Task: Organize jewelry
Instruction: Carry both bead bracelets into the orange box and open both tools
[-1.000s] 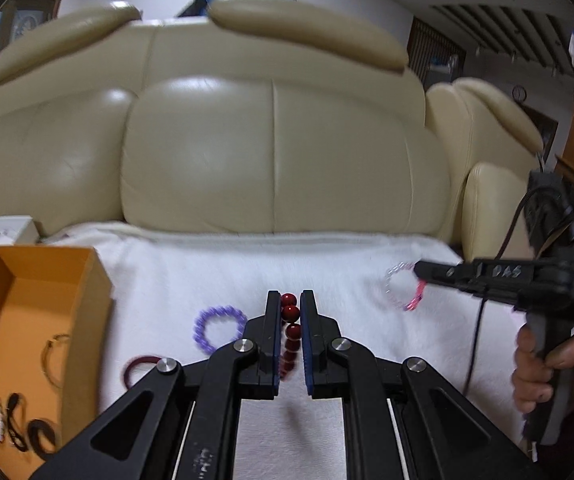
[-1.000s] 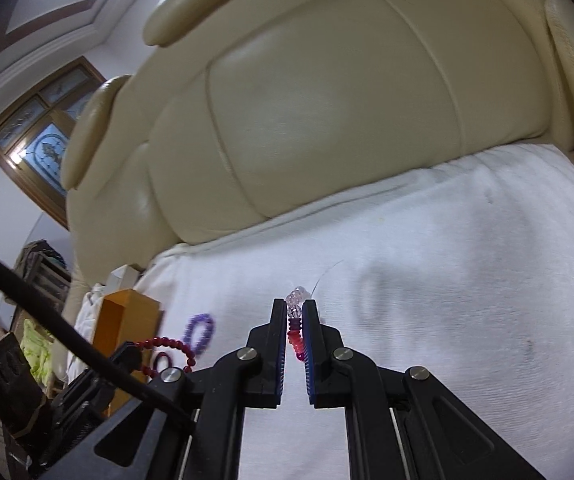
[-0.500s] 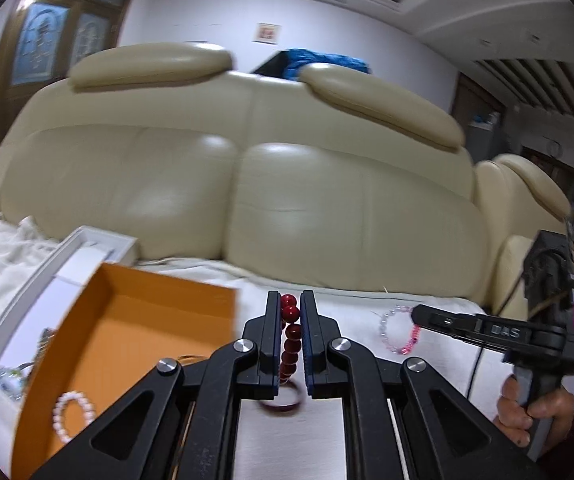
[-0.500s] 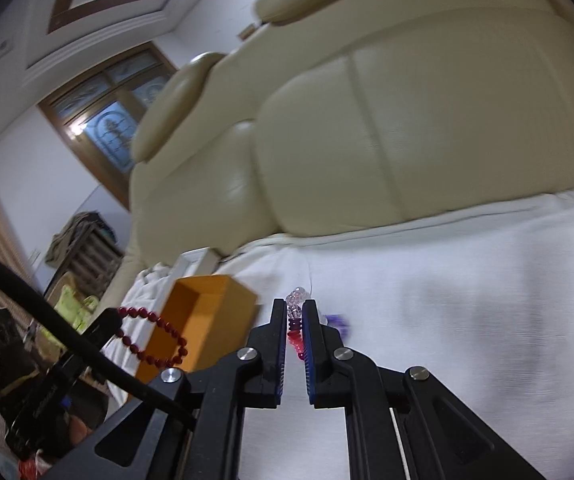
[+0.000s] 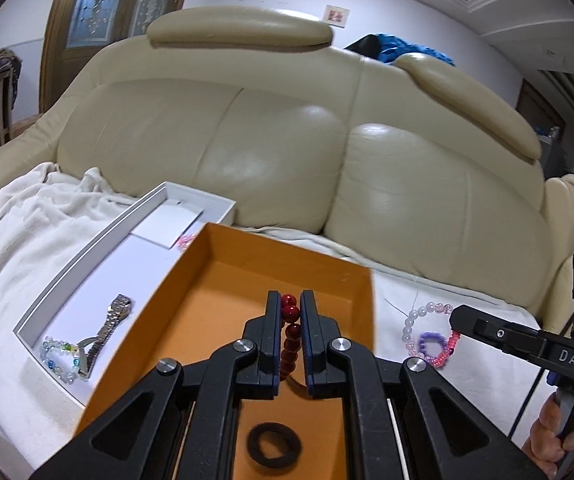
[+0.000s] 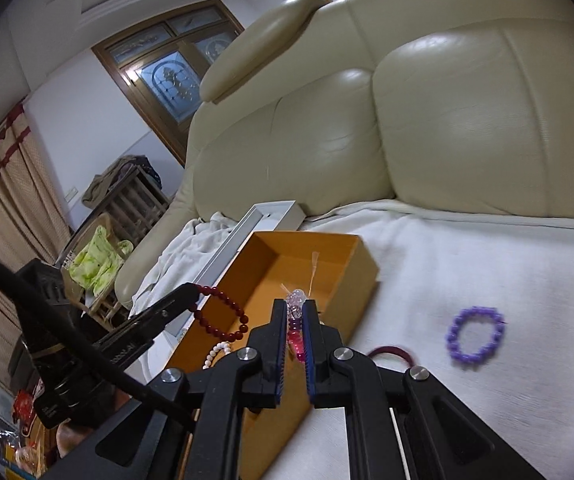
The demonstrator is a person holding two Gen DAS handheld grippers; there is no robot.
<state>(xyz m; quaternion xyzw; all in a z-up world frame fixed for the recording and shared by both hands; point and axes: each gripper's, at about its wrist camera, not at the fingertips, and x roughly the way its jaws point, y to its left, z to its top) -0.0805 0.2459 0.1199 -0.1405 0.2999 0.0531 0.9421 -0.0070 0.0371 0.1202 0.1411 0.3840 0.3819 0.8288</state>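
Nearest your left camera, your left gripper (image 5: 287,304) is clamped on the dark red bead bracelet (image 5: 290,334), its jaws almost together with the beads pinched between them. A second ago that bracelet hung over the white blanket (image 5: 19,264); now it hangs above the floor of the orange box (image 5: 207,288), with a black hair tie (image 5: 275,445) lying in the box just below. That puts it in place to be let go, I judge.

Your right gripper (image 6: 295,307) has come across too. It is pinched tight on the pink and clear bead bracelet (image 6: 295,330), which now sits over the box's near wall rather than over open blanket, so a second drop looks close behind.

Only the left view shows the inside of the white tray (image 5: 99,272) beyond the box, with a metal watch (image 5: 105,330) and a blue-and-clear bead bracelet (image 5: 58,357) in it. Only the right view shows what is not yet sorted: a maroon hair tie (image 6: 393,354) near the gripper and, further out, the purple bead bracelet (image 6: 474,338). It also shows a white pearl bracelet (image 6: 217,354) inside the box. The cream leather sofa (image 6: 447,112) backs it all.
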